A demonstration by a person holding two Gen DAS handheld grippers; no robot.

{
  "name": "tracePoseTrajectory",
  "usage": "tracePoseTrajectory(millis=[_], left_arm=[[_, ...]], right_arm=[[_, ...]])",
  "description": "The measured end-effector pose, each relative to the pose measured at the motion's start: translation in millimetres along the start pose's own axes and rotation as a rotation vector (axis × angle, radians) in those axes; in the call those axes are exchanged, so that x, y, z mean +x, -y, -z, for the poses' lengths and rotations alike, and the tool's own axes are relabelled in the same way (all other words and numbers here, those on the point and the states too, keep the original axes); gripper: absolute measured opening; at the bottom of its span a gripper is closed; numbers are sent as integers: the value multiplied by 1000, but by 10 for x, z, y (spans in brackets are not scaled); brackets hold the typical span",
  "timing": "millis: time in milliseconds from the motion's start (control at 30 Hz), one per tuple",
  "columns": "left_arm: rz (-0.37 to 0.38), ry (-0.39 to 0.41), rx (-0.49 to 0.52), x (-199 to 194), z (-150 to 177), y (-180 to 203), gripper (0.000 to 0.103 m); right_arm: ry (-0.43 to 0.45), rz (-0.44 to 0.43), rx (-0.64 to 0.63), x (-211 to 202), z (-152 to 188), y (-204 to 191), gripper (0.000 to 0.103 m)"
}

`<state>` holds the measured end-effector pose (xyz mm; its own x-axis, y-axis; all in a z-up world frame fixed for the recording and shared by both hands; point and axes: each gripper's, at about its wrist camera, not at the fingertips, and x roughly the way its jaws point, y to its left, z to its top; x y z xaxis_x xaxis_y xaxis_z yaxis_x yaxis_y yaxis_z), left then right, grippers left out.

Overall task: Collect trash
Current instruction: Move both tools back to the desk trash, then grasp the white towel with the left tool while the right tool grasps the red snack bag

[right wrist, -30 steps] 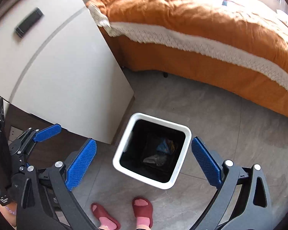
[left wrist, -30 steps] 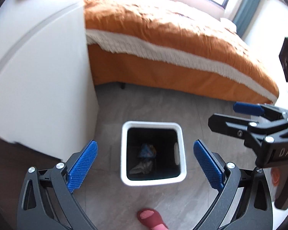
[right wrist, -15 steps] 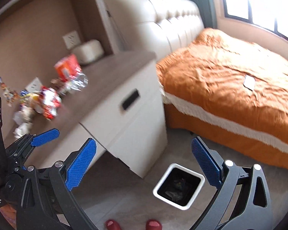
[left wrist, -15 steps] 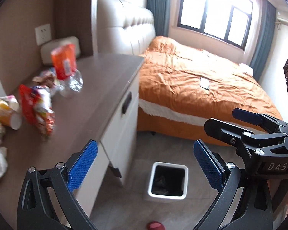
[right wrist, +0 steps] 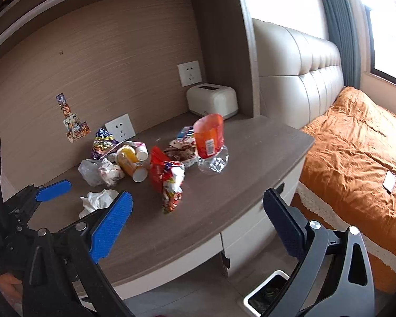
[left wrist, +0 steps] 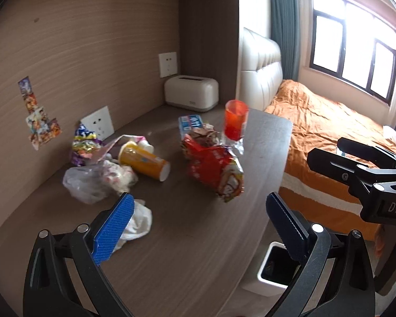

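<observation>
Trash lies on the brown desk top: a red snack bag, an orange-labelled clear bottle, a yellow cup on its side, a clear plastic bag, crumpled white tissue and a purple wrapper. The white bin stands on the floor below the desk edge. My left gripper hangs open over the desk, its left pad above the tissue. My right gripper is open and empty at the desk's front edge.
A cream toaster-like box sits at the desk's back corner, wall sockets behind the trash. The orange-covered bed with a padded headboard is to the right. A drawer front faces the bin.
Both grippers have swung up from looking straight down into the bin to facing the desk top with the trash. Both stayed open and empty throughout.
</observation>
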<state>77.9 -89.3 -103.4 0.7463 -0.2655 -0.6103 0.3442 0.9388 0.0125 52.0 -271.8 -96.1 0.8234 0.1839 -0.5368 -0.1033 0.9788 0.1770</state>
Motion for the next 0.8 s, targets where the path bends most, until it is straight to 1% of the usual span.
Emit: tracePoseTrajectory(millis=[167, 333, 500, 633, 733, 800], left_arm=[[-63, -7, -43, -27, 64, -311, 98], [-96, -34, -65, 77, 120, -534, 98], [-107, -65, -93, 243, 162, -705, 98], [-114, -112, -104, 463, 235, -813, 98], [-104, -145, -111, 608, 290, -864, 98], [-84, -170, -117, 707, 328, -893, 98]], right_arm=[[-26, -44, -41, 247, -95, -264, 99], [-51, -63, -72, 484, -155, -437, 99], [-82, -63, -80, 780, -179, -518, 99], [-122, -51, -66, 1065, -152, -496, 99], [-152, -42, -53, 1248, -123, -464, 99], [-168, -30, -49, 1367, -96, -437, 99]])
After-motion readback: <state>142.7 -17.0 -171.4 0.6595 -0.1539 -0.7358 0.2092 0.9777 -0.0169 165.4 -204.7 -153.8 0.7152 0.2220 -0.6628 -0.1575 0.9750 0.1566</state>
